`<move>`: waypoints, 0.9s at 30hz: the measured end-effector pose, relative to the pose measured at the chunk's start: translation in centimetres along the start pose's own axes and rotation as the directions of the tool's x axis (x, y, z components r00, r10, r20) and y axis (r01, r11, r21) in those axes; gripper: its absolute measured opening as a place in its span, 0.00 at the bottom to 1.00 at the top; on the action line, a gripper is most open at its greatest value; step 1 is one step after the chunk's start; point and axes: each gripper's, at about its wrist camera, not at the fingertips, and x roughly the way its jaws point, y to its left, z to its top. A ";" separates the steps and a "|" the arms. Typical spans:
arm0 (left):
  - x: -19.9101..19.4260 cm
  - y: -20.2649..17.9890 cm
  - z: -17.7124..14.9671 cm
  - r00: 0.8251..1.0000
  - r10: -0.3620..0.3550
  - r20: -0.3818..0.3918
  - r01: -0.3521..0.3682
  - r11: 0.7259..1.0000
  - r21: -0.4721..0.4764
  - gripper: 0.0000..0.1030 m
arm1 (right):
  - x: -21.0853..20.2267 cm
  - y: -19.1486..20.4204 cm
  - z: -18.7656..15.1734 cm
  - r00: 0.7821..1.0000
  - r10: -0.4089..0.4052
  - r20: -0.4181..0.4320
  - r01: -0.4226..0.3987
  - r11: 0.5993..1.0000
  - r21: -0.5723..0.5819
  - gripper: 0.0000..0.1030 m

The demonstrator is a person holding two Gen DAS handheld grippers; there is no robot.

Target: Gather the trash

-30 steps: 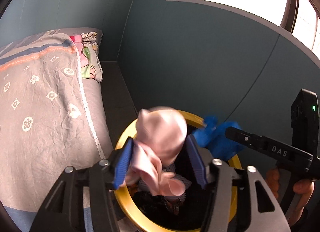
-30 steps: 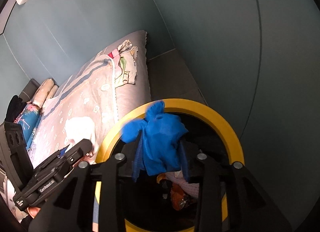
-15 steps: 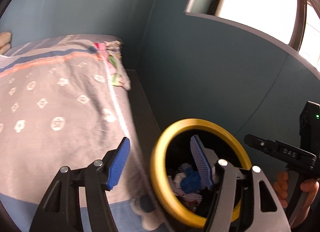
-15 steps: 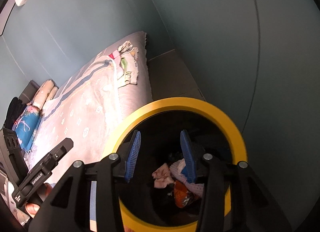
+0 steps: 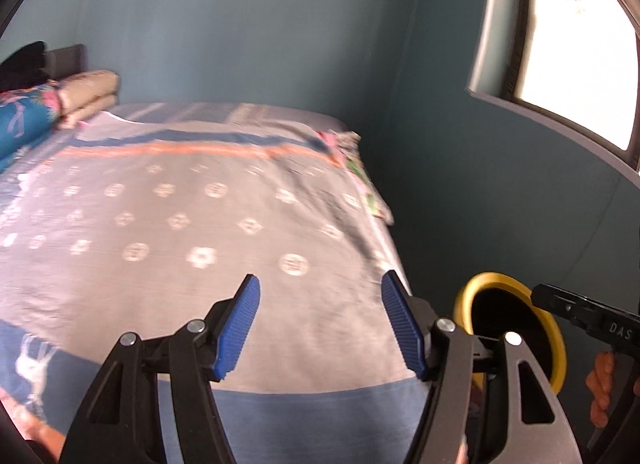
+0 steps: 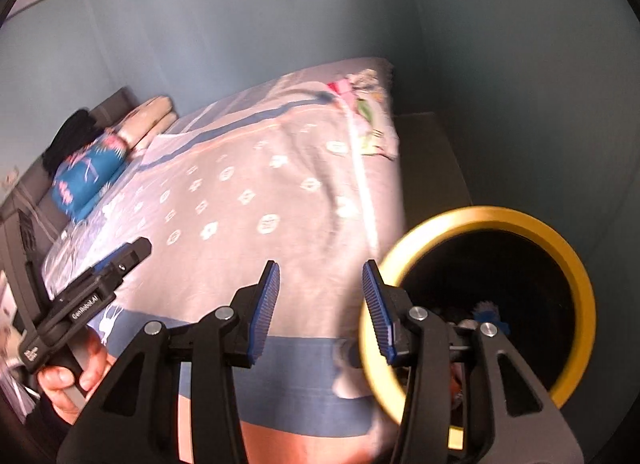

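A black bin with a yellow rim [image 6: 576, 264] stands on the floor beside the bed; it also shows in the left wrist view [image 5: 466, 296] at the lower right. Inside it lies crumpled trash, with a bit of blue [image 6: 490, 310] showing. My left gripper [image 5: 320, 328] is open and empty over the grey bedspread [image 5: 180, 224], left of the bin. My right gripper [image 6: 320, 308] is open and empty above the bed's edge, its right finger in front of the bin's rim. The left gripper's body [image 6: 92, 288] shows in the right wrist view.
Folded bedding and a teal pillow [image 5: 24, 124] lie at the head of the bed. A patterned cloth [image 6: 368, 120] lies at the bed's far corner. Teal walls close in behind and to the right, with a window [image 5: 576, 44] above the bin.
Both grippers opened and dropped their pink and blue trash into the bin. Both then swung left, away from the bin and over the bed.
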 end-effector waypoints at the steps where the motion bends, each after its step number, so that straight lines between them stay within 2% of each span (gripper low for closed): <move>1: -0.9 0.9 0.1 1.000 0.012 0.014 -0.012 1.000 -0.006 0.64 | 0.0 1.5 0.1 1.000 0.010 0.005 -0.010 1.000 -0.013 0.48; 5: -4.2 3.4 0.1 0.995 0.065 0.073 -0.063 0.998 -0.022 0.76 | -0.5 4.2 -0.1 0.999 0.008 0.033 -0.007 0.999 -0.036 0.62; 10: -7.8 5.8 -0.3 0.983 0.118 0.138 -0.113 0.993 -0.045 0.89 | -3.3 9.1 -1.9 0.989 -0.041 0.143 0.052 0.996 -0.077 0.80; 12: -9.2 6.5 -0.6 0.978 0.127 0.165 -0.118 0.991 -0.061 0.92 | -4.5 10.1 -2.4 0.981 -0.060 0.183 0.076 0.994 -0.084 0.91; 17: -12.3 7.5 -1.4 0.963 0.143 0.230 -0.123 0.988 -0.095 0.92 | -7.0 11.4 -3.6 0.955 -0.099 0.278 0.129 0.987 -0.092 0.92; 21: -14.2 7.4 -2.4 0.950 0.165 0.264 -0.143 0.985 -0.101 0.92 | -8.2 11.1 -4.5 0.941 -0.097 0.324 0.131 0.988 -0.084 0.92; 25: -15.1 6.2 -3.8 0.946 0.171 0.274 -0.156 0.985 -0.076 0.92 | -8.9 11.1 -5.2 0.932 -0.127 0.340 0.169 0.981 -0.098 0.92; 27: -15.4 5.6 -4.6 0.950 0.160 0.269 -0.148 0.987 -0.064 0.92 | -9.3 11.6 -5.8 0.928 -0.134 0.347 0.182 0.977 -0.108 0.92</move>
